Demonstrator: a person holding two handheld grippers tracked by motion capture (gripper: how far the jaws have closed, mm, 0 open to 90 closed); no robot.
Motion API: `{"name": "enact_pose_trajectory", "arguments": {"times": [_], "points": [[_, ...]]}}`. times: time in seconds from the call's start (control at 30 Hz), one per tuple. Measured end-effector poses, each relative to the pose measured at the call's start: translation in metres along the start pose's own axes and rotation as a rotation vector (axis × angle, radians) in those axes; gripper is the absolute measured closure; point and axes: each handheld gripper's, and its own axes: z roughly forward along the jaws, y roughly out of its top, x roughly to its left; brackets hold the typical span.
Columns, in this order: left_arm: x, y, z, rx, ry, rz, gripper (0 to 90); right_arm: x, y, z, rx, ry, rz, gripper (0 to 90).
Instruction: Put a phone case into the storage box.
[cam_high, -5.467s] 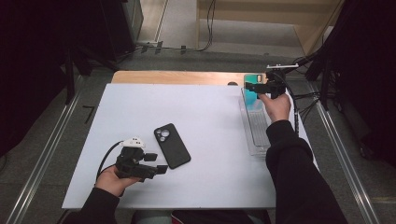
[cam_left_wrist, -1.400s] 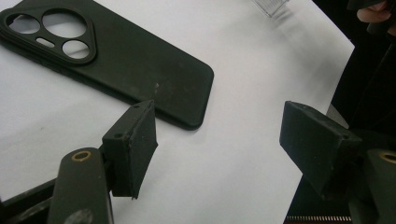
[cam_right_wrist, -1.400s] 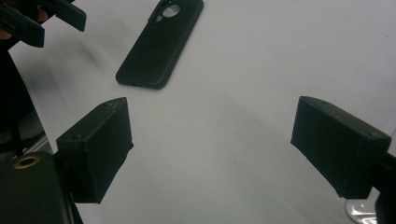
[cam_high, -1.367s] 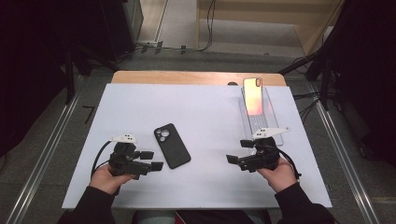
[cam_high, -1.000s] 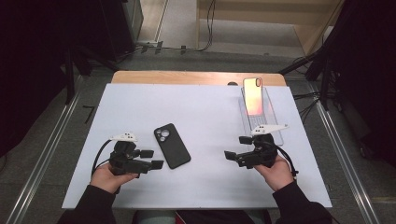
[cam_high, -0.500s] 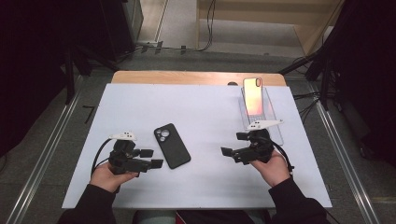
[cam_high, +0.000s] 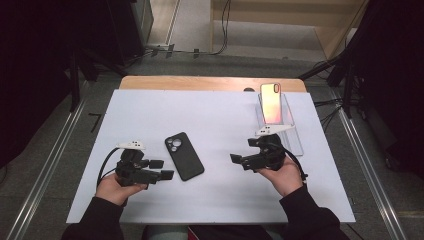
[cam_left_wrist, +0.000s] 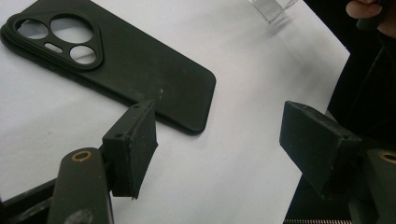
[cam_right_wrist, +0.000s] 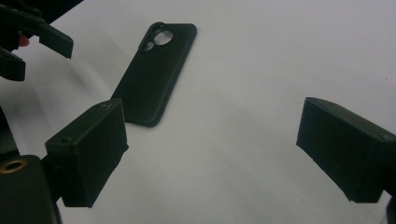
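Matte black and rubbery-looking, the soft phone case (cam_high: 184, 156) lies flat on the white tabletop (cam_high: 215, 120), camera cut-outs turned up and toward the far side, just left of the centre of the high view. It sits between the two hand-held tongs. The left gripper (cam_high: 162, 175), low in the left half of that frame, points its jaws at the case's near end; in the left gripper view the case (cam_left_wrist: 112, 63) fills the upper left, with one black jaw overlapping its near edge in the picture and the other jaw far off to the right, so these tongs are spread wide and hold nothing. The right gripper (cam_high: 237, 161), right of centre in the high view, also faces the case; in its own view the case (cam_right_wrist: 155, 74) lies in the upper left, apart from both jaws, which stand wide as well. In the upper right of the high view, a phone with a shiny pink-orange back (cam_high: 270, 103) stands propped in a clear plastic stand (cam_high: 295, 135).

To my eye this is the approach: both tongs closing in on the case, no grip yet. The next move seems to call for sliding a jaw under the thin edge and pinching it.
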Motion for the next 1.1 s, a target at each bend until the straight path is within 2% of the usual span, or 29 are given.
{"name": "enact_pose_trajectory", "arguments": {"times": [0.13, 0.17, 0.2, 0.23, 0.37, 0.43, 0.5, 0.57, 0.6, 0.67, 0.77, 0.83, 0.9, 1.1], "points": [[0.001, 0.0, 0.0, 0.004, 0.003, -0.011, 27.9, 0.003, 0.004, 0.005, 0.012, 0.01, -0.014, 7.0], [0.001, 0.001, 0.0, 0.01, 0.003, -0.017, 28.0, 0.003, 0.005, 0.007, 0.014, 0.013, -0.018, 5.5], [0.002, 0.001, 0.001, 0.012, 0.001, -0.019, 28.4, 0.004, 0.006, 0.009, 0.017, 0.014, -0.015, 0.0], [0.002, 0.002, 0.002, 0.017, 0.004, -0.024, 28.5, 0.004, 0.007, 0.01, 0.014, 0.017, -0.018, 0.0], [0.006, 0.008, 0.002, -0.009, -0.001, -0.02, 29.8, 0.006, 0.009, 0.013, 0.017, 0.013, -0.026, 0.0], [0.008, 0.009, 0.003, -0.012, 0.014, -0.006, 29.8, 0.006, 0.009, 0.014, 0.017, 0.021, -0.024, 0.0], [0.01, 0.01, 0.006, 0.003, 0.051, 0.011, 31.0, 0.007, 0.009, 0.014, 0.017, 0.021, -0.028, 0.0], [0.011, 0.01, 0.008, 0.007, 0.081, 0.015, 37.3, 0.006, 0.009, 0.012, 0.011, 0.024, -0.03, 0.0], [0.012, 0.01, 0.009, 0.006, 0.083, 0.013, 43.1, 0.006, 0.008, 0.012, 0.004, 0.025, -0.028, 0.0], [0.014, 0.01, 0.01, 0.006, 0.079, 0.02, 58.3, 0.006, 0.008, 0.009, -0.001, 0.026, -0.033, 0.0], [0.019, 0.009, 0.017, 0.043, 0.077, 0.028, 87.9, 0.005, 0.007, 0.007, -0.012, 0.032, -0.033, 0.0], [0.026, 0.008, 0.024, 0.082, 0.07, 0.014, 90.0, 0.005, 0.006, 0.006, -0.011, 0.035, -0.033, 0.0], [0.03, 0.008, 0.03, 0.109, 0.084, 0.02, 90.0, 0.006, 0.005, 0.005, -0.009, 0.034, -0.034, 0.0], [0.04, 0.011, 0.04, 0.128, 0.125, 0.025, 90.0, 0.005, 0.003, 0.004, -0.009, 0.037, -0.034, 0.0]]}}
